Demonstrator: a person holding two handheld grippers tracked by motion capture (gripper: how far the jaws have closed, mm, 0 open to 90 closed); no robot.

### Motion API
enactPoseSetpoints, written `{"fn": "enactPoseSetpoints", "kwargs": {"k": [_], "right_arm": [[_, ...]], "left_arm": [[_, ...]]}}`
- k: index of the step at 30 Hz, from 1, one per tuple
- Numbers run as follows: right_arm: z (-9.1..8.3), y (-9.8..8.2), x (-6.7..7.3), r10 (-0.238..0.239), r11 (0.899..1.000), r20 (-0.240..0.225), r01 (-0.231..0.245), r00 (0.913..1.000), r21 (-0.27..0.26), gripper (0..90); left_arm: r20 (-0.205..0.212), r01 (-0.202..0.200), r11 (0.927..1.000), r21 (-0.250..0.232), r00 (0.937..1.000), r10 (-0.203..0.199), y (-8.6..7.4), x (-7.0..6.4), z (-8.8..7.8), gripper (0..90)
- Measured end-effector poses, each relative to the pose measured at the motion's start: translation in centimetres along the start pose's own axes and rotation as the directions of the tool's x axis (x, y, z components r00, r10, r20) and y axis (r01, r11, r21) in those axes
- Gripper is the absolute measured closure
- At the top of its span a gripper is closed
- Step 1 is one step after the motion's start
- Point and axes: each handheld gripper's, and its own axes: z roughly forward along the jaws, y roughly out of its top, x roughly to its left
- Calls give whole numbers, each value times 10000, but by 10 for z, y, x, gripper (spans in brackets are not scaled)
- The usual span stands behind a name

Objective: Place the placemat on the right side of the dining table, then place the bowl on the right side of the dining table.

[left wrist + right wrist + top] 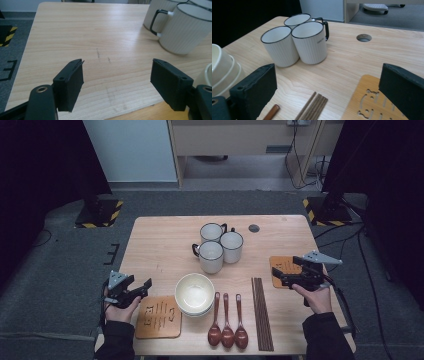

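Three white ribbed mugs [220, 245] stand clustered at the middle of the wooden table [165, 240]. In front of them sit stacked cream bowls [194, 292], three brown spoons [228, 325] and a bundle of dark chopsticks [262, 312]. My left gripper [145, 287] hovers at the table's front left, open, jaws wide over bare wood [117, 82], beside a wooden coaster [159, 316]. At the right, my right gripper [278, 275] hangs open above a second coaster [282, 265], nothing between its jaws [329, 87]. The mugs [309, 42] lie ahead of it, the chopsticks [312, 107] and that coaster [367, 100] below.
A round cable hole [254, 228] sits in the tabletop behind the mugs. Bare wood stretches across the table's back left. Black stands with yellow-striped bases [100, 212] flank the far corners on the grey floor. Cables trail at the right.
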Motion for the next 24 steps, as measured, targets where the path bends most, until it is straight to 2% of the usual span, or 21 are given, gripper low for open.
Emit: {"fn": "enactPoseSetpoints", "kwargs": {"k": [2, 4, 9, 14, 17, 24], "right_arm": [[0, 3, 5, 7, 10000, 26, -7, 10000, 43, 30], [-1, 6, 11, -177, 9998, -256, 177, 9995, 17, 33], [-2, 15, 23, -269, 9995, -407, 263, 9988, -161, 101], [-1, 21, 31, -260, 9989, -459, 242, 9986, -400, 142], [1, 23, 34, -176, 9993, -565, 157, 9982, -335, 158], [8, 26, 44, -471, 9985, -658, 452, 9967, -299, 184]], "left_arm": [[45, -4, 10000, -91, 10000, 5, 2, -2, -2, 252], [107, -5, 9999, -157, 9999, 7, 4, -4, -3, 252], [317, 2, 9995, -331, 9995, 8, 9, -9, -7, 257], [540, -30, 9986, -520, 9985, 58, 13, -14, -11, 278], [688, -10, 9978, -657, 9976, 56, 16, -18, -14, 289], [983, -164, 9963, -845, 9949, 247, 21, -32, -16, 298]]}}
